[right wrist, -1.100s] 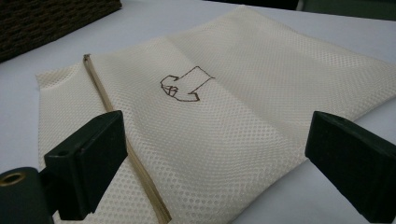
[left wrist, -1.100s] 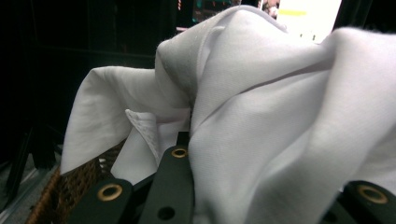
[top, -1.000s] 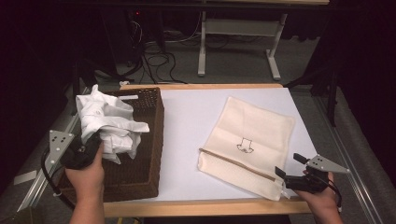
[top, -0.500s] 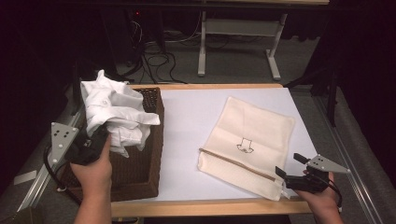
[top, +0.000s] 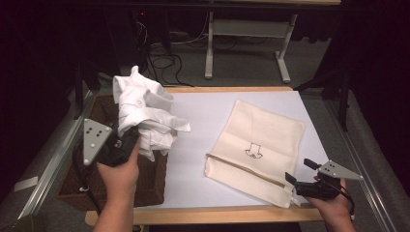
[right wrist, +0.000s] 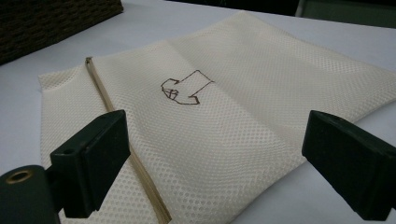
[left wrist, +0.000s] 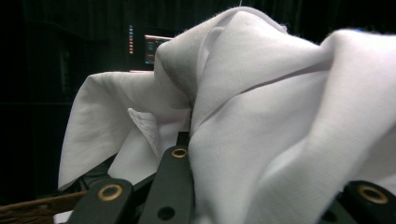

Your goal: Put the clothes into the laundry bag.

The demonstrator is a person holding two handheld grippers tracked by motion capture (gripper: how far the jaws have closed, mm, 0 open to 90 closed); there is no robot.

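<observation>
A crumpled white garment (top: 145, 113) hangs above the right side of a dark wicker basket (top: 145, 181) at the table's left. My left gripper (top: 126, 140) is shut on its lower part. In the left gripper view the white cloth (left wrist: 261, 116) bunches between and over the black jaws of my left gripper (left wrist: 271, 196). A cream mesh bag (top: 256, 145) with a small brown emblem and a brown zip strip (top: 244, 169) lies flat at the right. My right gripper (top: 299, 170) stands open at the bag's near right corner. Its jaws frame the mesh bag (right wrist: 210, 107) and hold nothing.
The white tabletop (top: 203, 140) lies bare between basket and bag. A wooden edge (top: 217, 213) runs along the front, with metal rails at both sides. Beyond the table are desk legs (top: 209, 48) and cables on a dark floor.
My left gripper has lifted the white garment higher and carried it rightward over the basket's right edge. The right gripper and the bag have stayed put.
</observation>
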